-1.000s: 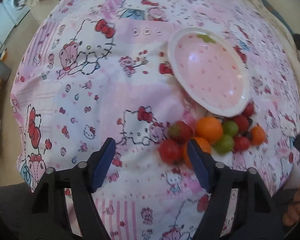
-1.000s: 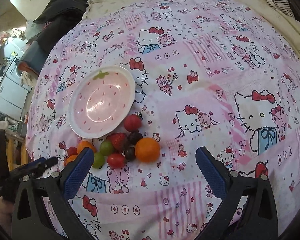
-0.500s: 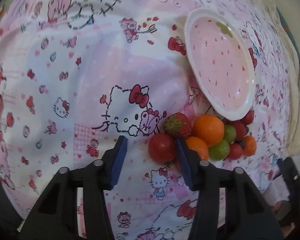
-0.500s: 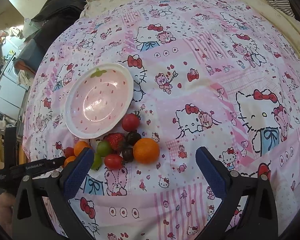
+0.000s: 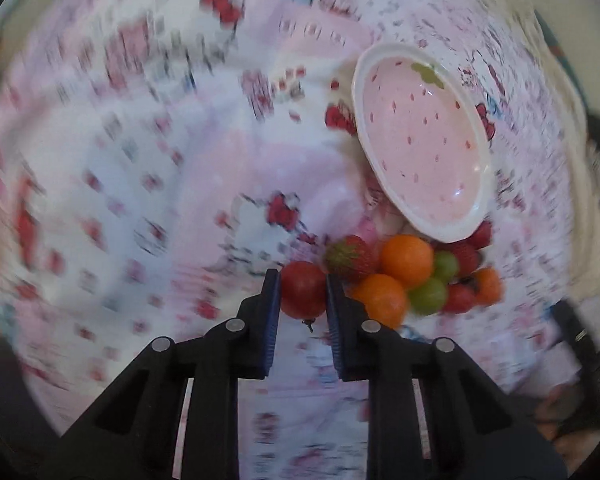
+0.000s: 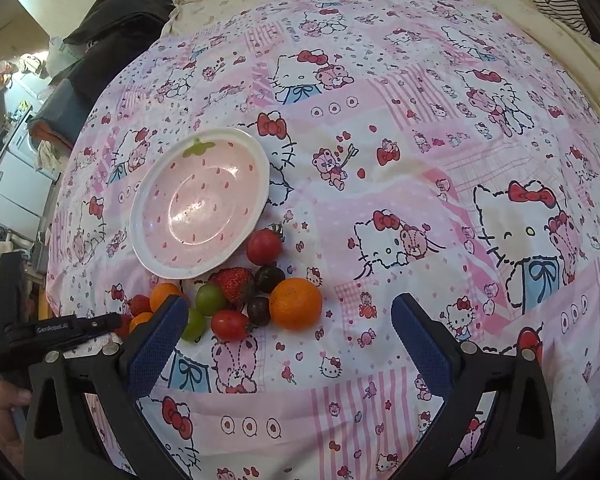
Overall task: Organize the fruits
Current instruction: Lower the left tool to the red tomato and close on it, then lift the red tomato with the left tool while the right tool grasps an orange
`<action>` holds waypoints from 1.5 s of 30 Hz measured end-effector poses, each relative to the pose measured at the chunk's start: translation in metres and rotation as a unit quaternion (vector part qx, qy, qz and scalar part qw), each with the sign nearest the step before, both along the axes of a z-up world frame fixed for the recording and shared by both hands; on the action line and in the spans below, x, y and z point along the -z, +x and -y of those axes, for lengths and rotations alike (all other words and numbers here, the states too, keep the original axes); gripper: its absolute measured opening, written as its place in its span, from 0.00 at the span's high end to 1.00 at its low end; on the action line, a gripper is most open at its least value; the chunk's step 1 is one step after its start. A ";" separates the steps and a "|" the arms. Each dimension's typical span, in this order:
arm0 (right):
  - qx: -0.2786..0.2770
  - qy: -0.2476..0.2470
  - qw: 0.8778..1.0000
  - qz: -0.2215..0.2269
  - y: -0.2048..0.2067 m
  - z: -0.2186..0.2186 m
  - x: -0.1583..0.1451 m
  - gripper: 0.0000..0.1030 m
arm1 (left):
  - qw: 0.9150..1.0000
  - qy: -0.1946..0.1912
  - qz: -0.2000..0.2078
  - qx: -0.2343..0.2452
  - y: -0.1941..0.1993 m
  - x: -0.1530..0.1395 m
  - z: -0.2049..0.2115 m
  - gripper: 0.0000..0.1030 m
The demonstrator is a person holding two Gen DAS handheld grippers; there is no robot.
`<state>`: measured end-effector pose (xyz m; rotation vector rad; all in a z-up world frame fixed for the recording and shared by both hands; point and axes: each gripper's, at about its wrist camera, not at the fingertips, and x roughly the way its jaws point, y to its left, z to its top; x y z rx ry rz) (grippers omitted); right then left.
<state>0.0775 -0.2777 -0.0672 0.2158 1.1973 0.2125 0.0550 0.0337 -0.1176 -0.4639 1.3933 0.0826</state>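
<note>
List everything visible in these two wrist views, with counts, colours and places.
plate: 1, pink with white rim, empty, on the cloth behind the fruit
tomatoes: 3, red; one in the left gripper, one by the plate, one at the pile's front
strawberries: 2, red, in the pile
oranges: 3, orange, in the pile
green fruits: 2, green, in the pile; kind unclear
dark fruits: 2, near black, beside the biggest orange
printed cloth: 1, pink and white, under everything
dark garment: 1, black, far left
left gripper: black, blue pads, shut on a tomato
right gripper: same colours, open, empty
hand: 1, lower left edge
</note>
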 end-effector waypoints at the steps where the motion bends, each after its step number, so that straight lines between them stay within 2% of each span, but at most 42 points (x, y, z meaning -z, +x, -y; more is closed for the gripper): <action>1: 0.001 0.000 1.000 -0.001 0.000 0.000 0.000 0.00 | 1.000 0.014 -0.001 0.009 -0.001 -0.002 0.002 0.82; 4: 0.003 0.001 1.000 -0.006 0.001 0.000 0.002 0.00 | 0.999 0.012 -0.034 0.013 -0.004 0.012 -0.003 0.82; 7: 0.002 0.004 1.000 -0.008 0.001 -0.001 0.003 0.00 | 0.998 -0.031 -0.058 -0.003 -0.004 0.028 -0.003 0.77; 8: 0.001 0.004 1.000 -0.009 0.001 -0.001 0.003 0.00 | 0.998 -0.035 -0.059 -0.007 -0.003 0.031 -0.002 0.77; 15: 0.002 -0.005 1.000 -0.012 0.000 -0.001 0.006 0.00 | 1.000 0.015 -0.023 0.003 0.004 0.021 0.003 0.74; 21: -0.001 -0.007 1.000 -0.014 0.002 -0.003 0.008 0.00 | 1.000 0.017 -0.008 0.011 0.010 0.023 0.005 0.76; 25: 0.011 0.022 0.999 -0.042 0.010 0.005 0.018 0.00 | 1.000 0.012 0.000 0.014 0.006 0.010 0.004 0.76; 26: 0.011 0.027 0.998 -0.056 0.014 0.006 0.024 0.07 | 1.000 0.020 0.008 0.015 0.003 0.004 0.003 0.76; 27: 0.006 0.029 0.997 -0.075 0.018 0.006 0.031 0.18 | 0.999 0.025 0.013 0.016 0.001 0.000 0.002 0.76; 32: 0.011 0.040 0.990 -0.138 0.026 0.001 0.064 0.32 | 0.999 0.030 0.030 0.026 -0.001 -0.009 0.002 0.76; 34: 0.010 0.048 0.987 -0.151 0.028 -0.003 0.074 0.32 | 0.998 0.034 0.031 0.032 -0.001 -0.009 0.002 0.76; 37: 0.003 0.051 0.987 -0.155 0.032 -0.006 0.080 0.41 | 0.998 0.035 0.032 0.030 -0.003 -0.008 0.002 0.76; 39: 0.001 0.056 0.986 -0.155 0.032 -0.006 0.081 0.54 | 0.998 0.039 0.034 0.030 -0.004 -0.009 0.003 0.76; 41: 0.004 0.056 0.987 -0.152 0.031 -0.005 0.080 0.59 | 0.998 0.041 0.038 0.029 -0.004 -0.010 0.004 0.76; 45: 0.005 0.064 0.988 -0.140 0.027 0.000 0.072 0.59 | 0.998 0.040 0.049 0.022 -0.007 -0.016 -0.002 0.76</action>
